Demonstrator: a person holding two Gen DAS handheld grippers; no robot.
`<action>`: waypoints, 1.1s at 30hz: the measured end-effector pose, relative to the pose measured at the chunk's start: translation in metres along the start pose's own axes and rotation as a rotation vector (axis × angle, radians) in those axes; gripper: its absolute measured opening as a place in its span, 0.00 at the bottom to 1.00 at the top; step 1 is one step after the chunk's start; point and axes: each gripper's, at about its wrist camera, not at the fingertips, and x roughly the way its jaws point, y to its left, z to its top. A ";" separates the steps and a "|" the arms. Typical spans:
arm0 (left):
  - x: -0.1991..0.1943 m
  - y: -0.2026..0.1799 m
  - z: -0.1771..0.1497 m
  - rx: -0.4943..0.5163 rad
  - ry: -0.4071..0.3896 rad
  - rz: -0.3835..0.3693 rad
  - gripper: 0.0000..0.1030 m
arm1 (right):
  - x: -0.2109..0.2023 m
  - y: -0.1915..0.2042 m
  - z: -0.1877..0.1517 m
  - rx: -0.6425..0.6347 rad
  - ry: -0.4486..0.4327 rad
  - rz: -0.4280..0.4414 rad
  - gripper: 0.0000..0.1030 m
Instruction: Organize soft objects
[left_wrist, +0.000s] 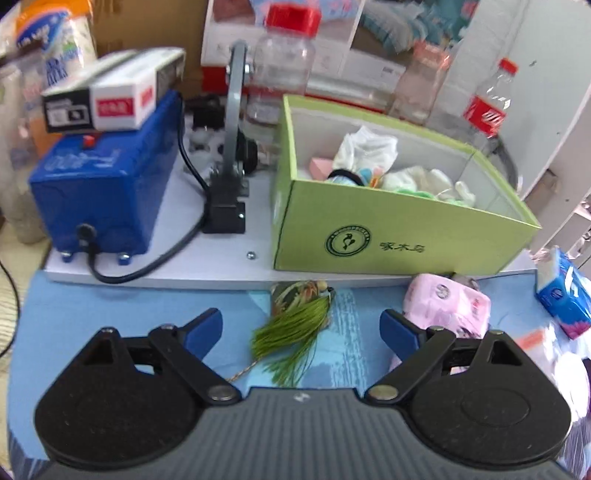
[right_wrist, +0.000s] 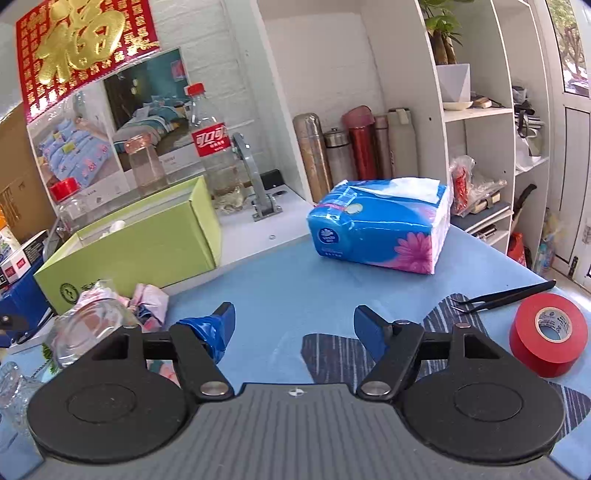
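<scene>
Both claws released: left claw (left_wrist: 301, 328) straddles the green tassel (left_wrist: 291, 332), green box (left_wrist: 399, 236) at 12 o'clock; right claw (right_wrist: 294, 321) idle.

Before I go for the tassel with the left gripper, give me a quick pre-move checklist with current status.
1. Left gripper open: ok.
2. Tassel between its fingers, free on the mat: ok.
3. Green box open on top, room beside the socks: ok.
4. Pink pack beside the right finger; may snag: cannot tell.
5. Right gripper open, empty, facing the tissue pack: ok.
6. Tassel's thin chain free of the gripper: cannot tell.
</scene>
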 end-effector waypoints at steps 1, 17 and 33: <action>0.011 -0.003 0.003 0.013 0.017 0.006 0.90 | 0.001 -0.002 0.001 0.005 0.000 -0.006 0.55; -0.005 0.063 -0.032 -0.151 0.006 0.261 0.90 | 0.017 0.071 0.070 -0.290 0.097 0.346 0.56; -0.053 0.090 -0.046 -0.225 -0.093 0.093 0.90 | 0.163 0.145 0.077 -0.426 0.650 0.315 0.56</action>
